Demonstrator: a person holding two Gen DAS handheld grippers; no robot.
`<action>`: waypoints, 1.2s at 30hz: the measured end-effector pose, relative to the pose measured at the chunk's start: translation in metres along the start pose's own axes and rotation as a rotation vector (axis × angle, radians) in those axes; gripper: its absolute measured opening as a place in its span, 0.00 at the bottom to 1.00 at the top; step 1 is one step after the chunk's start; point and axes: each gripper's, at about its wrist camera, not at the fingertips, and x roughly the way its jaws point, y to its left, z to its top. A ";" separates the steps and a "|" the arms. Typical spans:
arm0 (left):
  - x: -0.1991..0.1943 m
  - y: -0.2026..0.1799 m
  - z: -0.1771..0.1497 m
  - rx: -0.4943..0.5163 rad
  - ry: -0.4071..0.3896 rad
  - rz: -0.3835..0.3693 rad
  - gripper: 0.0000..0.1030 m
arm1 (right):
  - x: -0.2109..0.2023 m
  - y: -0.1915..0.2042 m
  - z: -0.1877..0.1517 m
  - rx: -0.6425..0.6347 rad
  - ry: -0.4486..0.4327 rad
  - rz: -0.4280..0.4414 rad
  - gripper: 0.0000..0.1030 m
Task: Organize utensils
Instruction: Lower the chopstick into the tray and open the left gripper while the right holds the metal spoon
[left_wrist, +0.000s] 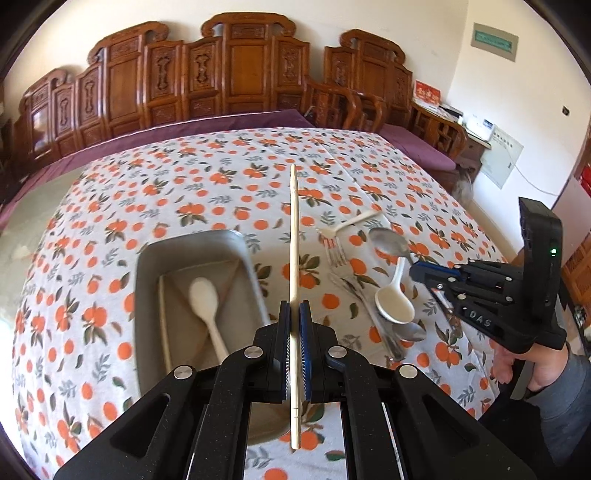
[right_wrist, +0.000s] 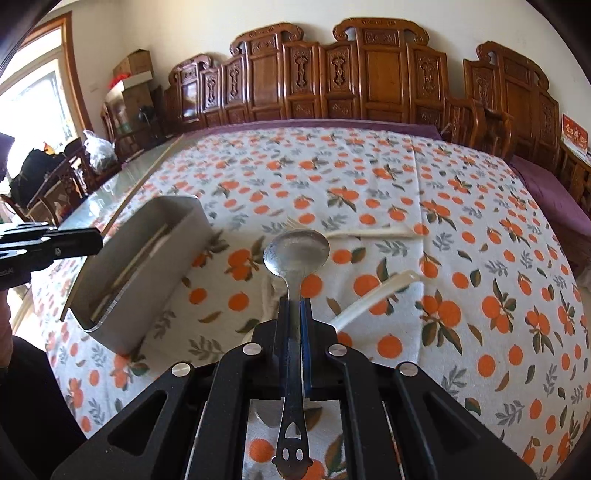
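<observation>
Left wrist view: the left gripper (left_wrist: 294, 317) is clamped on a pale wooden chopstick (left_wrist: 294, 236), which stands upright between the pads, above the orange-print tablecloth (left_wrist: 207, 173). Just left of it sits a grey tray (left_wrist: 155, 266) holding a white spoon (left_wrist: 207, 302) and another chopstick (left_wrist: 164, 325). To the right, loose on the cloth, lie a white plastic fork (left_wrist: 347, 223), a clear fork (left_wrist: 334, 251), a white ladle-shaped spoon (left_wrist: 393, 301) and a metal spoon partly under it (left_wrist: 410, 332). The right gripper (left_wrist: 415, 271) enters from the right edge.

Right wrist view: the right gripper (right_wrist: 294, 317) is closed on the handle of a metal spoon (right_wrist: 296, 251), bowl pointing forward, lifted clear of the cloth. The tray (right_wrist: 147, 266) stands to the left, well apart.
</observation>
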 end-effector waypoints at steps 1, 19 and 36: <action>-0.002 0.002 -0.001 -0.005 -0.002 0.003 0.04 | -0.001 0.001 0.001 -0.001 -0.005 0.004 0.07; 0.032 0.057 -0.019 -0.091 0.098 0.105 0.04 | 0.002 0.008 -0.001 -0.020 0.000 0.025 0.07; 0.050 0.069 -0.025 -0.100 0.158 0.157 0.04 | 0.007 0.021 -0.004 -0.039 0.020 0.030 0.07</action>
